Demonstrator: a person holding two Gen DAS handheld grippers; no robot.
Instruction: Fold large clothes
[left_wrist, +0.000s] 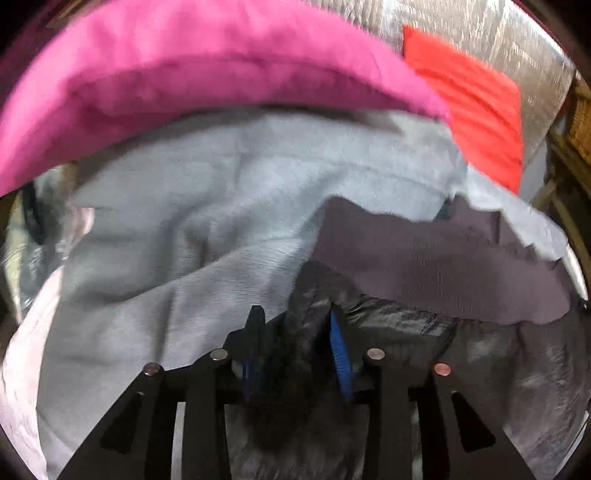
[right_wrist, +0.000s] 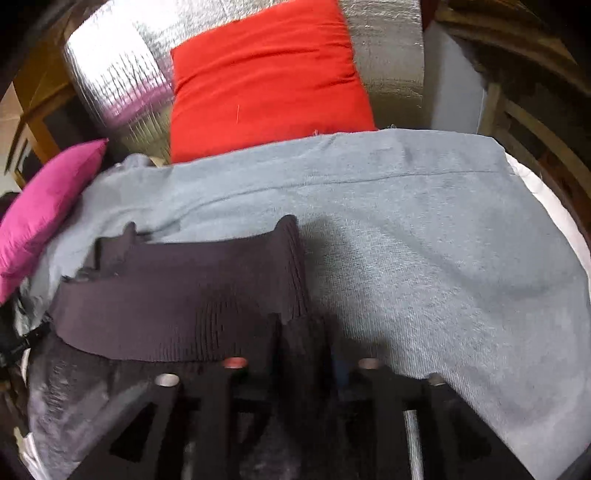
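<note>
A dark shiny jacket (left_wrist: 406, 325) with a ribbed dark-purple hem band (left_wrist: 436, 266) lies on a grey-blue fleece blanket (left_wrist: 184, 229). My left gripper (left_wrist: 299, 321) is shut on a fold of the jacket's shiny fabric, its blue-padded fingers (left_wrist: 340, 354) pinching it. In the right wrist view the ribbed band (right_wrist: 177, 306) stretches leftward from my right gripper (right_wrist: 303, 332), which is shut on the band's end over the blanket (right_wrist: 443, 266). The right fingertips are hidden under the fabric.
A magenta cushion (left_wrist: 184, 81) and a red cushion (left_wrist: 476, 107) lie at the back against a silver foil surface (right_wrist: 114, 74). The cushions also show in the right wrist view, magenta (right_wrist: 44, 210) and red (right_wrist: 269, 81). Wooden furniture (right_wrist: 535, 122) stands at the right.
</note>
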